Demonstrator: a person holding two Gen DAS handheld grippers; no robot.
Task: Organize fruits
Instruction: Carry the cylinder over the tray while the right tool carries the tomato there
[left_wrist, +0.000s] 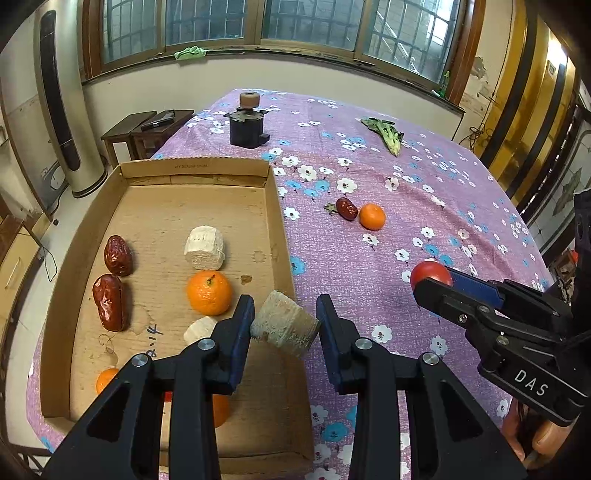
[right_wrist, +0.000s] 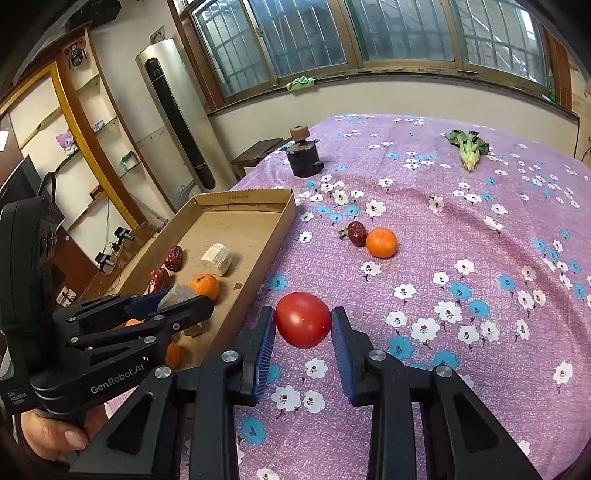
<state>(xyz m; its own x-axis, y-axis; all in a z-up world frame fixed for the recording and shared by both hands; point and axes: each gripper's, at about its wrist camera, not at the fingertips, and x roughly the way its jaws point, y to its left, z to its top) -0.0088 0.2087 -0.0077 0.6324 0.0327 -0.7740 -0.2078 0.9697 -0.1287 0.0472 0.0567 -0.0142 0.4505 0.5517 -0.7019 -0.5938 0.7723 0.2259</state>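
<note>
My left gripper (left_wrist: 285, 320) is shut on a pale cut chunk (left_wrist: 284, 328) and holds it over the right wall of the cardboard tray (left_wrist: 280, 229). In the tray lie two red dates (left_wrist: 117, 255), another white chunk (left_wrist: 204, 248), an orange (left_wrist: 209, 292) and more fruit partly hidden under my fingers. My right gripper (right_wrist: 303, 325) is shut on a red tomato (right_wrist: 303, 319) above the purple cloth, right of the tray. It also shows in the left wrist view (left_wrist: 430, 275). A loose date (right_wrist: 357, 233) and orange (right_wrist: 381, 242) lie touching on the cloth.
A dark pot with a brown knob (right_wrist: 303, 155) stands at the far side of the table. A leafy green vegetable (right_wrist: 468, 147) lies at the far right. The flowered purple cloth (right_wrist: 480, 280) covers the table. A tower fan (right_wrist: 177, 114) stands beyond the table's left edge.
</note>
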